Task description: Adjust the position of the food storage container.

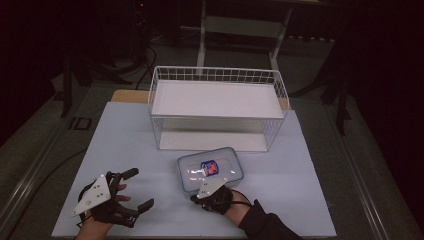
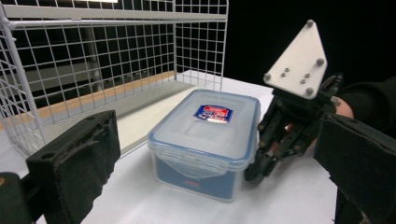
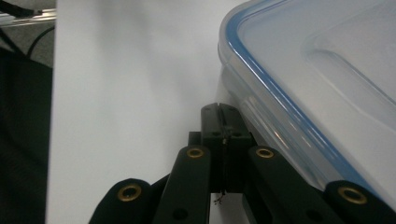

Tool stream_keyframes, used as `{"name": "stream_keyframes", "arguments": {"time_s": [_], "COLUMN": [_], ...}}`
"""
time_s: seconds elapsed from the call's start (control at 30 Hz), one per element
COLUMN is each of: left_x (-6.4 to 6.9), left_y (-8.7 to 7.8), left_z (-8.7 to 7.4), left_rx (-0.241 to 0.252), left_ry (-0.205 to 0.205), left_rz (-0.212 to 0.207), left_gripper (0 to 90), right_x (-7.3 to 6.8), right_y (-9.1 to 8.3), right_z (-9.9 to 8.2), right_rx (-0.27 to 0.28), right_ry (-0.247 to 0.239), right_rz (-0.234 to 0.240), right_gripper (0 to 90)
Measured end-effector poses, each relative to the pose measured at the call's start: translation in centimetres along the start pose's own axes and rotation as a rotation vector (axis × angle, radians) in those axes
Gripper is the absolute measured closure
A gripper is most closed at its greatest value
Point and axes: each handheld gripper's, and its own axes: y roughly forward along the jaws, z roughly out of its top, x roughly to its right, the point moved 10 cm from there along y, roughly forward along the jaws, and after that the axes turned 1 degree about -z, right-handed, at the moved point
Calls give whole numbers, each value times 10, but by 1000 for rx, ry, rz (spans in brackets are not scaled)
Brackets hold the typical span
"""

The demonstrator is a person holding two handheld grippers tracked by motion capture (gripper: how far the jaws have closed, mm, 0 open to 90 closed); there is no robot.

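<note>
I am working from the left side to the right. My left gripper (image 1: 134, 191) is hovering over the white table (image 1: 125, 145) with its jaws spread wide and nothing between them; it is standing near the box but clearly apart from it. I am judging that this is the approach step: the box is not yet grasped by either tool.

In the middle, the plastic food box (image 1: 210, 168) is sitting on the table, just in front of the wire basket (image 1: 218, 107). Its clear lid with the blue rim is on, and a small blue-red label (image 2: 214, 113) is lying on top. I cannot tell whether anything is inside the box. The basket is looking empty, with only its white shelf.

My right gripper (image 3: 223, 122) is pressing its jaws together on nothing, with the tips touching the near wall of the box under the lid rim. Next, I am thinking both tools must take the box from two sides, so the left one needs to be coming closer.
</note>
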Motion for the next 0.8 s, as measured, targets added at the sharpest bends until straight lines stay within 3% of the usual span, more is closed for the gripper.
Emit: {"name": "stream_keyframes", "arguments": {"time_s": [0.5, 0.63, 0.8], "left_x": [1, 1, 2], "left_y": [1, 1, 2], "left_z": [-1, -1, -1], "left_rx": [-2, -2, -5], "left_ry": [-4, -3, 0], "left_rz": [-5, -9, -10], "left_gripper": [6, 6, 6], "right_x": [12, 9, 11], "right_y": [17, 13, 12], "right_z": [15, 21, 21], "right_rx": [9, 48, 45], "right_ry": [18, 38, 29], "right_rz": [-50, -29, -35], "right_gripper": [900, 899, 899]}}
